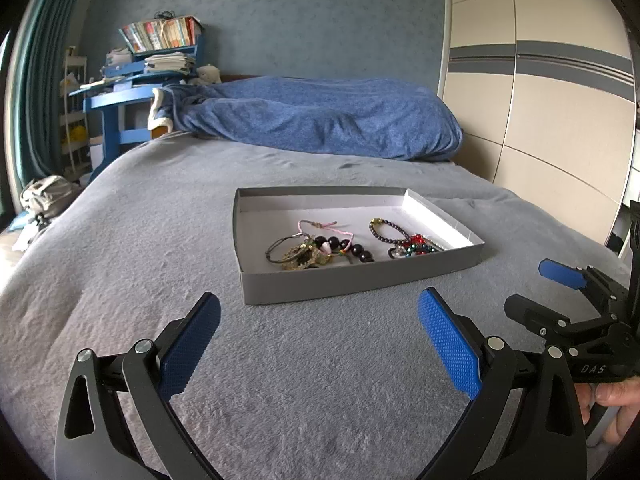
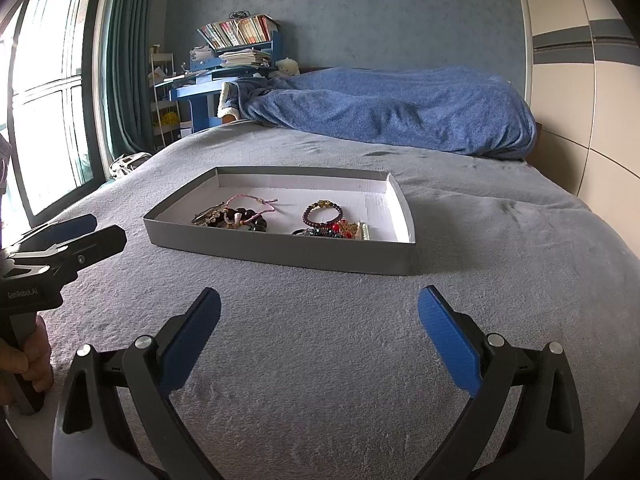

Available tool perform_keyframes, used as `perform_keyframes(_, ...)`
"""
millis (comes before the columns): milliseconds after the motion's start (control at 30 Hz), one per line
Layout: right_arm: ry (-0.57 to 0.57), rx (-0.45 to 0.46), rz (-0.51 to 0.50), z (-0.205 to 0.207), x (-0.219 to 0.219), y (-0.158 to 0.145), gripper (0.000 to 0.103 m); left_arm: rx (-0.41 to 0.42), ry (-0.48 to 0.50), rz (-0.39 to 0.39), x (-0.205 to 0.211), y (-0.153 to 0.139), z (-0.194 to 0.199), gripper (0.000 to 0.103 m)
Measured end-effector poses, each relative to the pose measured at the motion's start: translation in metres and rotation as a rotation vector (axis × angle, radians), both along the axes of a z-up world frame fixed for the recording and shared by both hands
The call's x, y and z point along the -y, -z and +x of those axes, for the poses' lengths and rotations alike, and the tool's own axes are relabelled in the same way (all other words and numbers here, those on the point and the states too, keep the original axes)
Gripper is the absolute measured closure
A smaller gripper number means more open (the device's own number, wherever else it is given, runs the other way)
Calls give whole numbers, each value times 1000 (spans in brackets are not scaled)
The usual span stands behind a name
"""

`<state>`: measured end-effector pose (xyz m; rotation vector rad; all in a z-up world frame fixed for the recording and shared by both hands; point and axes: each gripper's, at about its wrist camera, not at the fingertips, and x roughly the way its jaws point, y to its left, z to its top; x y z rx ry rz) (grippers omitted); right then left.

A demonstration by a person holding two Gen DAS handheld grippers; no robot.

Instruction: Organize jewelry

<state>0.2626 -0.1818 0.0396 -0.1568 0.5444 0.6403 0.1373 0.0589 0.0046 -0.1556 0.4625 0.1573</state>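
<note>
Right now all the jewelry sits inside a flat grey box [image 1: 360, 280] on the grey bed cover [image 1: 160, 240]. It lies in two little heaps. One heap on the left [image 1: 316, 250] has a pink cord, a thin dark cord, and big dark beads. The other heap on the right [image 1: 404, 240] has a ring of small dark beads and some red and shiny ones. Nothing lies loose on the bed cover that I can see.

The left gripper [image 1: 318, 344] is spread wide and holds nothing. The right gripper [image 2: 318, 344] is spread wide too, and it is also bare. Both hover low over the bed, near the box but apart from it.

I think this fits two stages. The pieces may be waiting to be sorted, or they may already be put away in the box. The heaps look tangled, so any pick would need a soft, careful pinch on one strand.

Small letters read "DAS" on the side of the right gripper, and "GenRobot.AI" on the side of the left one.
</note>
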Motion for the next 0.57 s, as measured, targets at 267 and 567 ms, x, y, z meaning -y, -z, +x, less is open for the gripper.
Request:
perform_keyframes(267,0,0,0,0,0,0,6,-2,-1,-1,0,0,0,5)
perform_keyframes(567,0,0,0,0,0,0,6,-7,-2,-9,-4,3,-1,5)
